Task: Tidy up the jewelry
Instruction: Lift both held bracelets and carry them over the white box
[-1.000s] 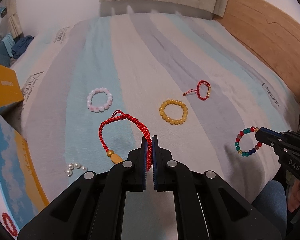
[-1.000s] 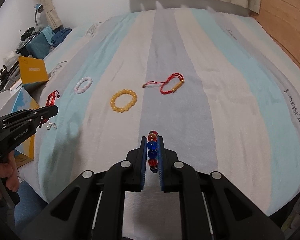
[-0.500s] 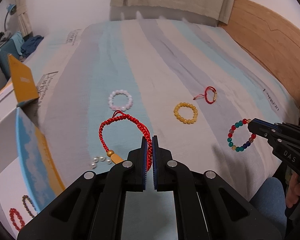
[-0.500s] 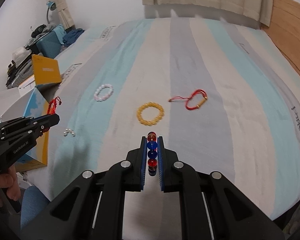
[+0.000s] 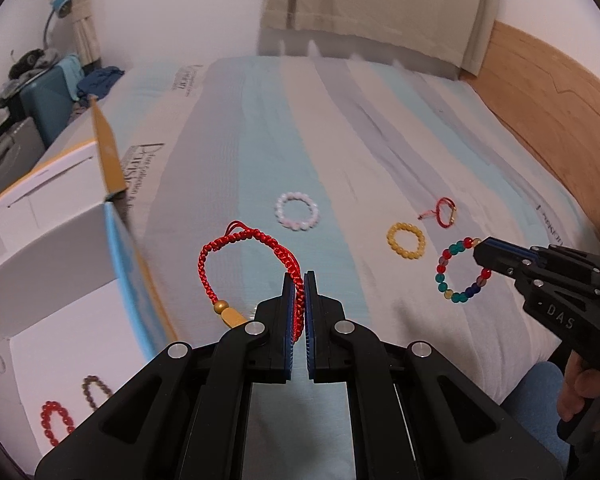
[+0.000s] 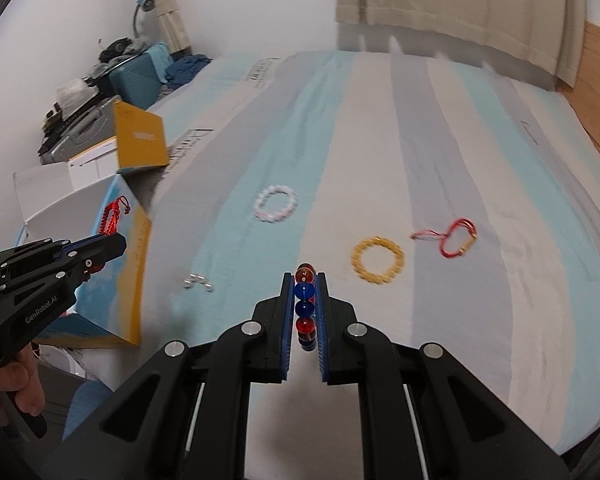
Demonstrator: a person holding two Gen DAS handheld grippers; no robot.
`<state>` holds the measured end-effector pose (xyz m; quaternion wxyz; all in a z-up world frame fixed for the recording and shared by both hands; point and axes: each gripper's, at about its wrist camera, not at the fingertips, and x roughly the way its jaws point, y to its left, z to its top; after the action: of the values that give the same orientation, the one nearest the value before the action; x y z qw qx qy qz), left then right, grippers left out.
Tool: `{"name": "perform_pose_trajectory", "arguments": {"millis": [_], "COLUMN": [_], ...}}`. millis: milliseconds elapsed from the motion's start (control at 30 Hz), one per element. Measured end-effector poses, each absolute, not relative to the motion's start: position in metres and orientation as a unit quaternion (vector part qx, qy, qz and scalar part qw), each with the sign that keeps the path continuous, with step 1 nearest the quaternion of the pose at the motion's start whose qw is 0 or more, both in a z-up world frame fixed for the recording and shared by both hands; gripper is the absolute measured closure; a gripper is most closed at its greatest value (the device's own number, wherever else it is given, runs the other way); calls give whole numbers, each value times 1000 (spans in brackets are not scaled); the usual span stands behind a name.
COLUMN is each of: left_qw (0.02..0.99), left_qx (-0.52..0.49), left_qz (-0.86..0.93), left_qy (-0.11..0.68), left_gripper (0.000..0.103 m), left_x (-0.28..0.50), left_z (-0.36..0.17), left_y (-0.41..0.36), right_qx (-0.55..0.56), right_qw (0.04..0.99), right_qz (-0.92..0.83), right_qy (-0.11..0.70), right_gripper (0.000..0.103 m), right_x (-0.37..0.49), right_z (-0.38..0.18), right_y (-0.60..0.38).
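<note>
My left gripper [image 5: 299,280] is shut on a red braided cord bracelet [image 5: 236,248] with a gold bead, which hangs above the bed near the open box [image 5: 60,264]. My right gripper [image 6: 304,280] is shut on a multicoloured bead bracelet [image 6: 304,300]; the left wrist view shows that bracelet [image 5: 460,270] as a hanging ring at the right gripper's tip. On the bed lie a pale pink bead bracelet [image 5: 297,212], a yellow bead bracelet [image 5: 406,240], a small red cord bracelet [image 5: 444,211] and a few loose pearls [image 6: 198,280].
The white box with blue and orange sides stands at the bed's left edge; a red [image 5: 56,422] and a brown bead bracelet [image 5: 96,394] lie inside. A wooden headboard [image 5: 548,92] is at the right. A teal suitcase [image 6: 140,72] and clutter stand beyond the box.
Both grippers have moved left toward the box and risen a little, each carrying its bracelet. The box fills more of the left wrist view and its inside now shows.
</note>
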<state>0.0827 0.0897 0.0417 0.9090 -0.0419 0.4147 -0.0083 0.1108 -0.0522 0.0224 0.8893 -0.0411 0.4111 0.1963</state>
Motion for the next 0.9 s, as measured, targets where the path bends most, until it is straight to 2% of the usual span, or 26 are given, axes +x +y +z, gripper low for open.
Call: {"name": "perform_pose_trajectory", "arguments": {"millis": [900], "left_qw": [906], "left_qx": [-93], "left_qz": [102], "left_qy": [401], "left_gripper": [100], "left_x": [1], "left_z": [61], "left_y": [226], "right_qx": [-100], "right_qw": [866], "right_qz": [318], "right_qy": [372], "right_gripper": [94], "right_x": [68], "right_z": [66], "right_y": [128]}}
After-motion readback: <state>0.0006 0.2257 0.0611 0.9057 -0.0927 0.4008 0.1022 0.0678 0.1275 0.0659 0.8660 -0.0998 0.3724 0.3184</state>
